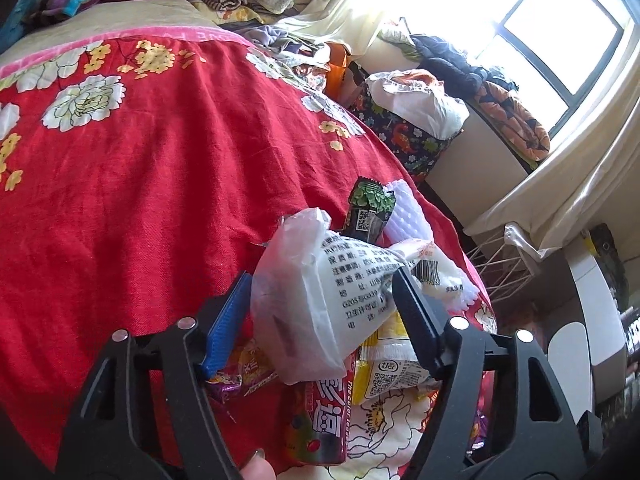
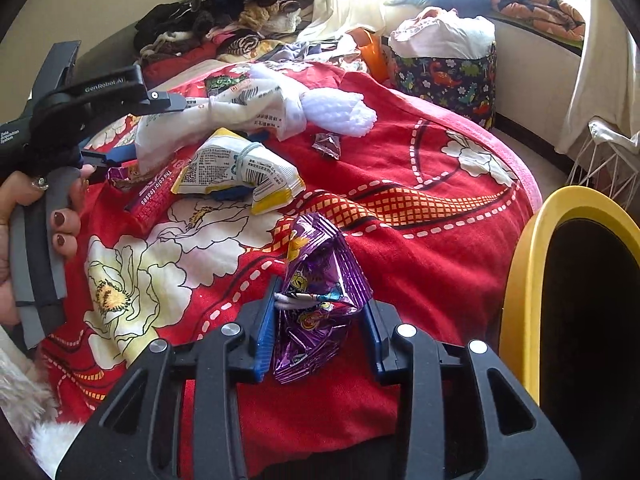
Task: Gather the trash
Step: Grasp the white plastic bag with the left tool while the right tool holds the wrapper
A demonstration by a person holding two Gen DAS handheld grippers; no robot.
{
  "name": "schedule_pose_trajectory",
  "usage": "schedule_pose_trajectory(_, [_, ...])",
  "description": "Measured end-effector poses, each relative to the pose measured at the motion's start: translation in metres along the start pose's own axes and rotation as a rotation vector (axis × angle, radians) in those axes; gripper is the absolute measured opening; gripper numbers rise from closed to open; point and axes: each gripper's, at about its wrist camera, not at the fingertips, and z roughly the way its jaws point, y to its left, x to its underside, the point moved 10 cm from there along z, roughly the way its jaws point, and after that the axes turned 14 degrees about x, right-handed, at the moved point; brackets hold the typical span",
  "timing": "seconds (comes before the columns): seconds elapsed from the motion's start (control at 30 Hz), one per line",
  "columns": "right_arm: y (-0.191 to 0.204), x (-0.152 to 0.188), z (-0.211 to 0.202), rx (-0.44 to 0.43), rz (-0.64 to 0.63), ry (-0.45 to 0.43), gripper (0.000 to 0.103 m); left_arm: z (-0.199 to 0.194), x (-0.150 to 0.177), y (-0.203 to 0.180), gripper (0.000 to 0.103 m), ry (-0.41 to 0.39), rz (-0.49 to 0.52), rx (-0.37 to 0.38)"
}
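Observation:
Trash lies on a red flowered bedspread [image 1: 140, 184]. My left gripper [image 1: 324, 300] is shut on a white plastic bag with printed text [image 1: 320, 292], held above a red candy tube [image 1: 324, 420] and a yellow-white wrapper [image 1: 388, 368]. A green-black wrapper [image 1: 368, 212] and white foam netting [image 1: 404, 216] lie beyond. My right gripper [image 2: 320, 320] is shut on a crumpled purple foil wrapper [image 2: 320, 288], just left of a yellow-rimmed bin [image 2: 520, 280]. The left gripper [image 2: 172, 120] shows there too, holding the white bag [image 2: 192, 120]. A small foil scrap [image 2: 327, 145] lies mid-bed.
Clothes are piled at the bed's far end [image 2: 240, 12]. A dinosaur-print basket [image 2: 444, 76] stands beside the bed under the window. A white wire basket [image 2: 600, 160] stands on the floor at right.

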Motion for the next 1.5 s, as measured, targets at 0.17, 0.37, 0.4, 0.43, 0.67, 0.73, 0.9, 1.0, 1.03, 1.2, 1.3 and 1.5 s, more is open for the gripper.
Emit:
schedule_pose_trajectory(0.17, [-0.002, -0.001, -0.006, -0.005, 0.011, -0.014, 0.035, -0.002, -0.001, -0.006, 0.054, 0.005, 0.028, 0.007])
schedule_pose_trajectory(0.37, [-0.002, -0.003, -0.015, -0.020, 0.024, -0.035, 0.034, -0.008, 0.004, -0.022, 0.042, 0.015, 0.070, 0.031])
schedule_pose_trajectory(0.4, [-0.002, -0.003, -0.016, -0.024, 0.026, -0.039, 0.034, -0.009, 0.005, -0.023, 0.041, 0.016, 0.073, 0.035])
schedule_pose_trajectory(0.43, [-0.003, -0.003, -0.018, -0.029, 0.028, -0.043, 0.034, -0.011, 0.006, -0.025, 0.040, 0.016, 0.076, 0.039])
schedule_pose_trajectory(0.67, [-0.005, -0.008, -0.027, -0.051, 0.038, -0.065, 0.034, -0.022, 0.005, -0.039, 0.037, 0.004, 0.087, 0.071])
schedule_pose_trajectory(0.73, [-0.004, -0.009, -0.029, -0.058, 0.042, -0.070, 0.034, -0.026, 0.004, -0.044, 0.036, -0.001, 0.096, 0.081])
schedule_pose_trajectory(0.9, [-0.004, -0.014, -0.037, -0.071, 0.046, -0.090, 0.034, -0.034, 0.001, -0.054, 0.035, -0.009, 0.110, 0.102])
schedule_pose_trajectory(1.0, [-0.005, -0.016, -0.041, -0.077, 0.050, -0.099, 0.034, -0.038, 0.000, -0.057, 0.035, -0.012, 0.101, 0.120])
schedule_pose_trajectory(1.03, [-0.005, -0.017, -0.042, -0.079, 0.051, -0.101, 0.034, -0.039, -0.001, -0.058, 0.035, -0.013, 0.098, 0.125])
schedule_pose_trajectory(1.2, [-0.008, -0.018, -0.047, -0.082, 0.057, -0.111, 0.034, -0.046, -0.002, -0.064, 0.035, -0.013, 0.088, 0.156])
schedule_pose_trajectory(1.3, [-0.010, -0.018, -0.049, -0.081, 0.061, -0.115, 0.034, -0.048, -0.001, -0.066, 0.035, -0.006, 0.081, 0.173])
schedule_pose_trajectory(1.5, [-0.021, -0.020, -0.055, -0.073, 0.084, -0.127, 0.034, -0.042, 0.017, -0.066, 0.035, 0.048, 0.097, 0.162])
